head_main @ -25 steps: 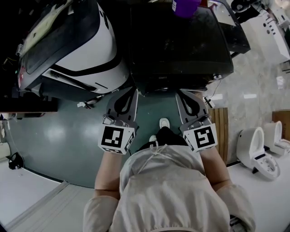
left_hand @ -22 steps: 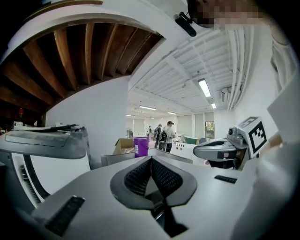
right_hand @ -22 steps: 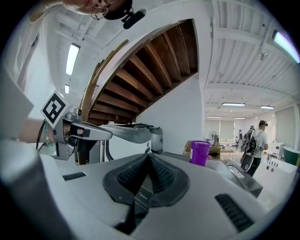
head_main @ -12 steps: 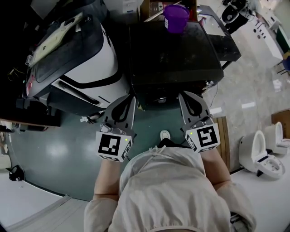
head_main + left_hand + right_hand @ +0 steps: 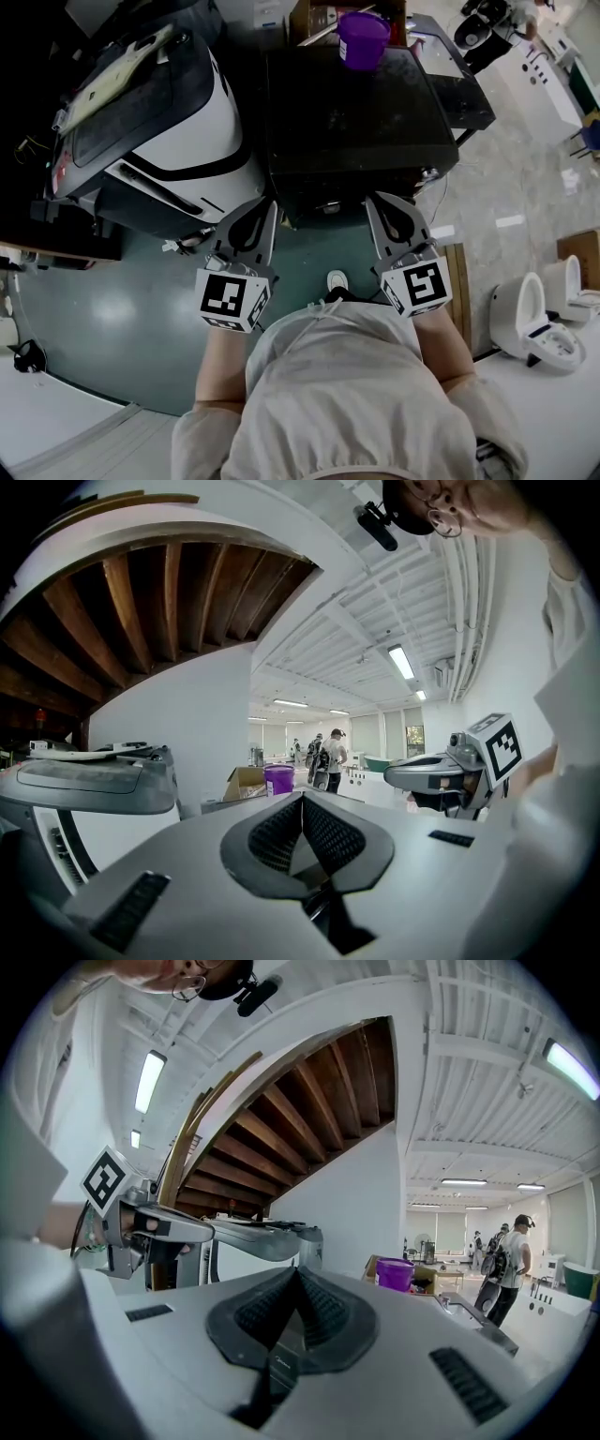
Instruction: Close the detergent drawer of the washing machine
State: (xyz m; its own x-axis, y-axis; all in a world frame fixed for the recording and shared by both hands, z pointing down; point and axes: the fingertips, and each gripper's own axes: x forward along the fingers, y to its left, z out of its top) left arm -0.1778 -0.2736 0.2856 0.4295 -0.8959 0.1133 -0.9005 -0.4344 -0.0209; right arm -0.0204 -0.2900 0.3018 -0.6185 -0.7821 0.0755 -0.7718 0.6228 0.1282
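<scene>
Head view: washing machine (image 5: pixel 356 112), black-topped, sits upper centre of frame. Both tongs point up-frame at its near edge, the left gripper (image 5: pixel 270 202) at the edge's left corner and the right gripper (image 5: pixel 371 199) nearer mid-edge. The detergent drawer cannot be made out, as the front face is hidden under the top.
Left gripper view: jaws pressed together, nothing between.
Right gripper view: same, tips meeting, empty.
Judgement: the drawer is ahead and lower, and the left tong is likely nearer.

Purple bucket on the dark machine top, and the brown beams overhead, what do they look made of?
The purple bucket looks like plastic: even bright colour, smooth wall, thick rim. The brown beams look like stained wood: parallel planks with tonal streaks, though a painted material can't be ruled out.
</scene>
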